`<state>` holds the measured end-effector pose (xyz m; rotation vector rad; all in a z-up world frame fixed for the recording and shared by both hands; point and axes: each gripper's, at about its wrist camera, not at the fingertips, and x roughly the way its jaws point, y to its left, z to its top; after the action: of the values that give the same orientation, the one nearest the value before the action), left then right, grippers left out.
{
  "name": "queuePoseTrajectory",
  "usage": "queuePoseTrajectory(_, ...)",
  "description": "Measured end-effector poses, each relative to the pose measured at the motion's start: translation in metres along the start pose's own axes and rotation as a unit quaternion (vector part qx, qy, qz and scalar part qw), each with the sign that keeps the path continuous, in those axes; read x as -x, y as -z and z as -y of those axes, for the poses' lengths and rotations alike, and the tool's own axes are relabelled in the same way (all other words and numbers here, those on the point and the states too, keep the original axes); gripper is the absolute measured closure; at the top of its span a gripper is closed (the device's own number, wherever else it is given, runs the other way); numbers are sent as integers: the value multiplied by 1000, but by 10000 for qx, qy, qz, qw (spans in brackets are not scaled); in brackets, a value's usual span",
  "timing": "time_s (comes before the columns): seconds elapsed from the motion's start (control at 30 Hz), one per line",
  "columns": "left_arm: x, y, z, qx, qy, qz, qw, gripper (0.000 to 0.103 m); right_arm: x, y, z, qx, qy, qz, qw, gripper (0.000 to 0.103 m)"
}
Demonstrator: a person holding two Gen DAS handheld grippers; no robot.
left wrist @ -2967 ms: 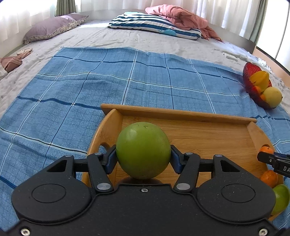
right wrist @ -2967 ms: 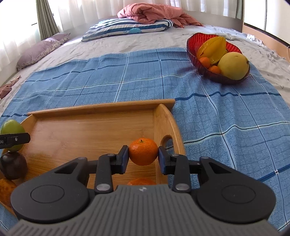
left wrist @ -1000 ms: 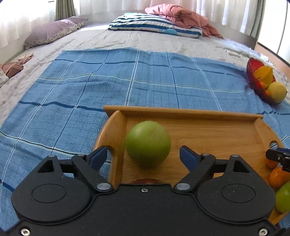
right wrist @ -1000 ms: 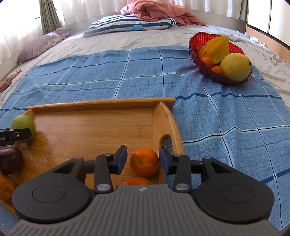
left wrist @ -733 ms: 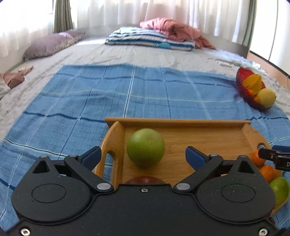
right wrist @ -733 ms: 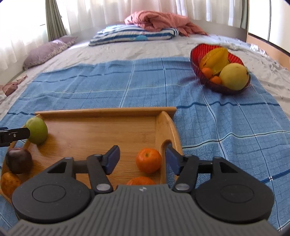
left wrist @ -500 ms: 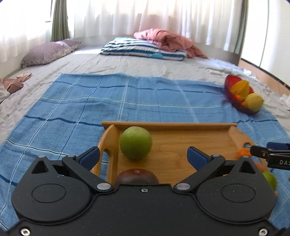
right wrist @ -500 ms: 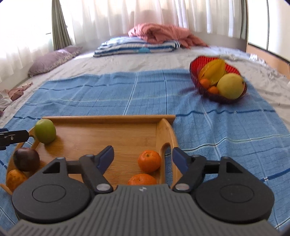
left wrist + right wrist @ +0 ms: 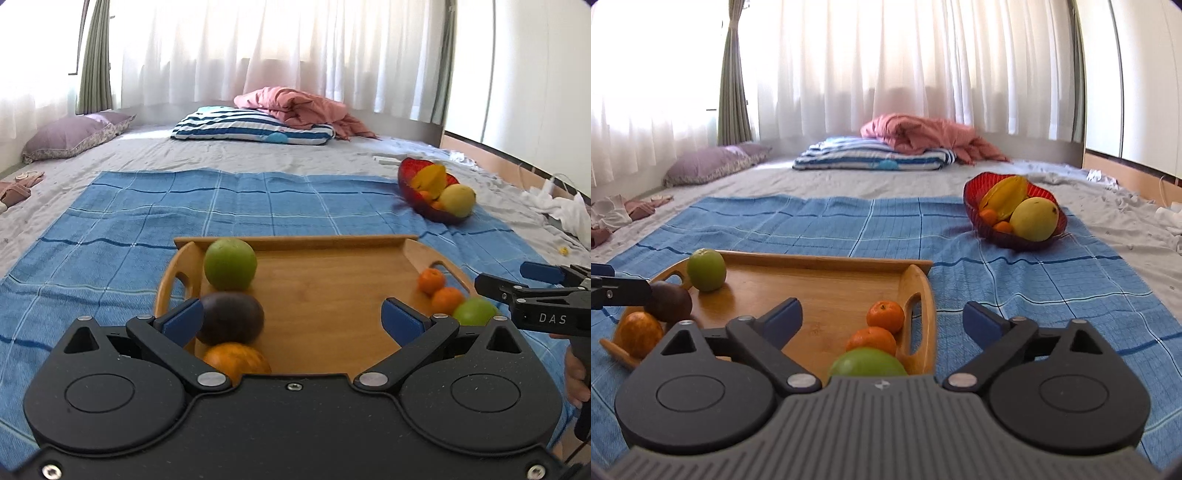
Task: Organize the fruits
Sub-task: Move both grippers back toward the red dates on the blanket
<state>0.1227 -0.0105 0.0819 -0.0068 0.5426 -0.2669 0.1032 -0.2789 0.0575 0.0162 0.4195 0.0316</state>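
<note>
fruits sit on tray (image 9: 332, 306) beyond left tongs (image 9: 291, 319); right tongs (image 9: 882, 319) just spread, empty

Blue checked cloth (image 9: 997, 280), red bowl (image 9: 975, 199), striped blue-white pillow (image 9: 255, 127), purple pillow (image 9: 74, 134).

The only readable text is "DAS", in pale capital letters on the black side of the right gripper (image 9: 535, 286), seen at the right edge of the left wrist view. Nothing else carries legible writing.
</note>
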Motion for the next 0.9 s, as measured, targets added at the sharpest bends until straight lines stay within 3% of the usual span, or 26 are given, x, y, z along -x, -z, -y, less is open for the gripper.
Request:
queuePoseTrajectory(0.3,11,33,17,-113,159,-195,9996,0,26,31,-9,238,186,314,9991,0)
queuePoseTrajectory(0.6,22,58,33,-327,73,-29,9994,0,41,57,-17,274,435,637,9966,0)
queuePoseTrajectory(0.9,11,78,35,-258,-81,-181,9995,0,44,78,-24,280,485,603,9966,0)
